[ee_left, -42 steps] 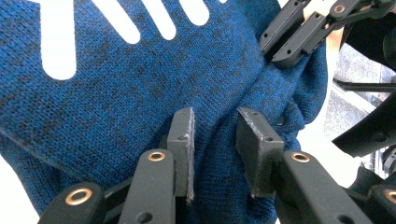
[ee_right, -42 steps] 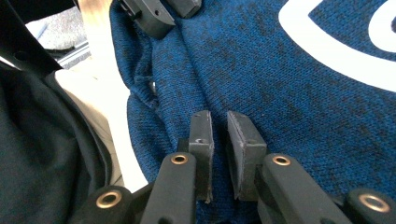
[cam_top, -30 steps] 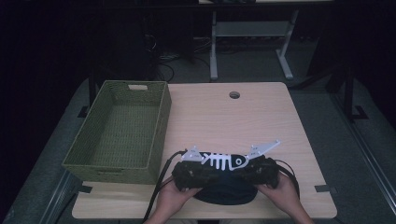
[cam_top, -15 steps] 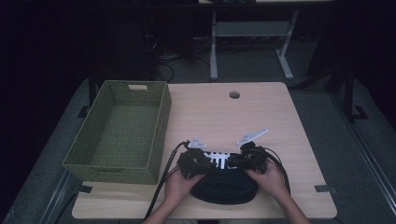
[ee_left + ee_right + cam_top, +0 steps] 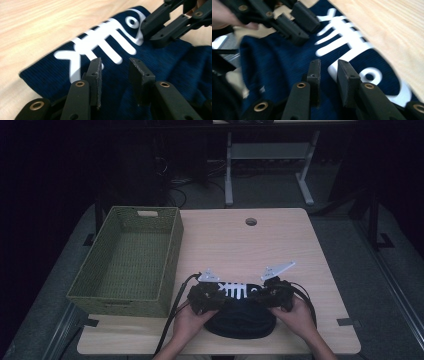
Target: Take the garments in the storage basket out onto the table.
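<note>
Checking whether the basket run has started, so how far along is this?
Early. The navy garment with the white fishbone print lies bunched on the table near the person. Both grippers sit over it: the left gripper and right gripper have gaps between their jaws, gripping nothing. The green basket holds nothing. Probably left: grasping and moving the garment.

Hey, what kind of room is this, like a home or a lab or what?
Probably a lab or workshop, not a home: a bare wooden table with a cable hole, another desk frame behind it, loose cables on grey carpet, and dark surroundings.
</note>
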A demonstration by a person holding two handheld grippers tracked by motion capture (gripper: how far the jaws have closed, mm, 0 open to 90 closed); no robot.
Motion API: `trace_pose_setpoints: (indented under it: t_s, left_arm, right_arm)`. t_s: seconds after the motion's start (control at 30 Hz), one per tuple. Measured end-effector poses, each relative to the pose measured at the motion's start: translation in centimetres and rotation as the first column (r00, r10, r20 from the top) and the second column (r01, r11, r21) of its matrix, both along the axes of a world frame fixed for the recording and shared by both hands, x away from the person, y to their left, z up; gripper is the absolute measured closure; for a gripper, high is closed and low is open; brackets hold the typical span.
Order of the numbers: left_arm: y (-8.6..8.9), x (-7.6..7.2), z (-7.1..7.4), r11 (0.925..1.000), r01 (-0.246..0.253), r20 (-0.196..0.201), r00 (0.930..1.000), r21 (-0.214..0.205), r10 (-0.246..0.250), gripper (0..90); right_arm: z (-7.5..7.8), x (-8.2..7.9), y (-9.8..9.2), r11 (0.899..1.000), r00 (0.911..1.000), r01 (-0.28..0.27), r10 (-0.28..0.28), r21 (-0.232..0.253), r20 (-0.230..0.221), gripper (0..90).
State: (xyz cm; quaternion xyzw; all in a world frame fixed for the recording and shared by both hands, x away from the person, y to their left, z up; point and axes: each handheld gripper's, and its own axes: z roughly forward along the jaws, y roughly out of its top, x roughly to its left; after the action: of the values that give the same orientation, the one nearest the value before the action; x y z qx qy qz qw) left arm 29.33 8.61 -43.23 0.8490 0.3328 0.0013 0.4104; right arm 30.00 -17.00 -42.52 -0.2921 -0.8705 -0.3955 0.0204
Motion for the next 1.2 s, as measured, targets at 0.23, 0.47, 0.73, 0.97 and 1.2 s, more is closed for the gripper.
trace_pose_setpoints:
  t_s: [0.23,0.47,0.73,0.97,1.2]
  left_arm:
    - [0.2,-1.8,0.2,0.9989,0.047,-0.017,0.9988,-0.004,-0.047,63.1]
    - [0.0,-2.3,-0.5,0.9972,0.074,-0.034,0.9967,0.014,-0.073,63.3]
    - [0.1,-2.3,-1.4,0.9974,0.072,-0.050,0.9962,0.001,-0.072,63.7]
    - [0.3,-2.5,-0.3,0.9958,0.091,-0.026,0.9955,-0.003,-0.092,63.1]
    - [0.4,-2.8,-0.9,0.9959,0.091,-0.041,0.9950,0.001,-0.091,63.3]
  right_arm:
    - [-0.3,-2.5,-0.8,0.999,0.9994,-0.031,0.031,-0.008,-0.017,68.5]
    - [-1.6,-3.2,-1.2,0.999,0.9992,-0.032,0.031,-0.031,-0.027,68.6]
    - [-2.4,-3.0,-1.2,0.999,0.9989,-0.029,0.028,-0.035,-0.037,67.4]
    - [-1.7,-3.2,-1.8,1.000,0.9994,-0.015,0.014,-0.006,-0.032,67.8]
    - [-2.1,-3.4,-1.4,0.999,0.9989,-0.037,0.036,-0.034,-0.028,68.8]
